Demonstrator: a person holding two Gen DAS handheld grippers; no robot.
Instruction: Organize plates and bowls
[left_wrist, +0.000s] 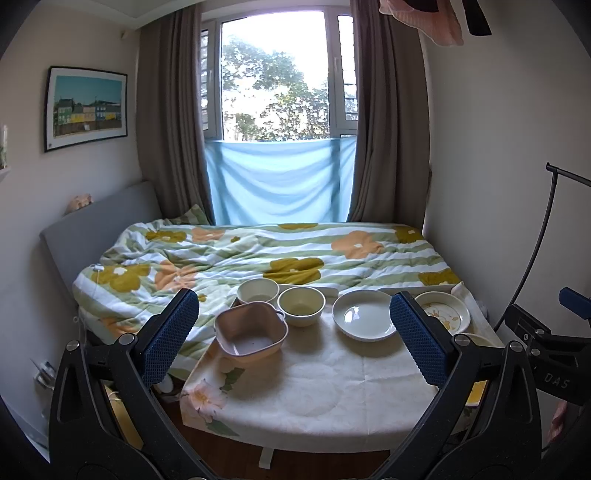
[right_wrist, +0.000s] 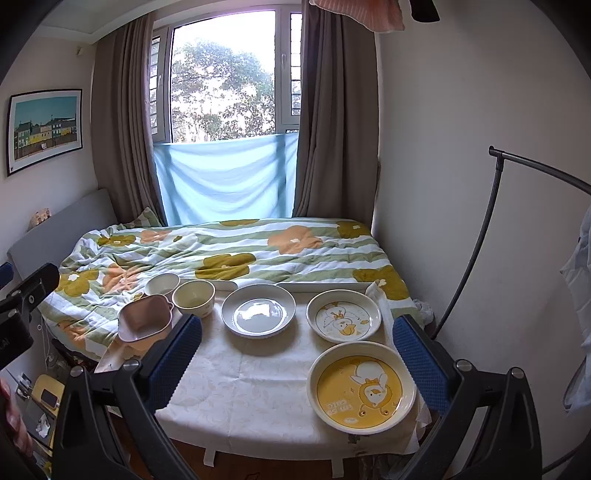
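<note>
— What is seen in the room?

— A small table with a pale flowered cloth is set against a bed. A window with brown curtains is seen behind the bed.

— What is laid on the table?

— A plain white plate is placed near the middle. Everything else is told from that plate. Just to its left a cream bowl is set. Behind and left of that, a white bowl is seen. A pink square bowl is placed further left, at the table's edge. To the right of the plain plate a duck plate is laid. Nearer to the camera than that, a yellow duck plate is laid.

— How are the claws held?

— The left gripper is held wide apart, and nothing is held in it. The right gripper is spread apart too, with nothing between its blue pads. Both are held above the near side of the table, and no dish is touched.
</note>
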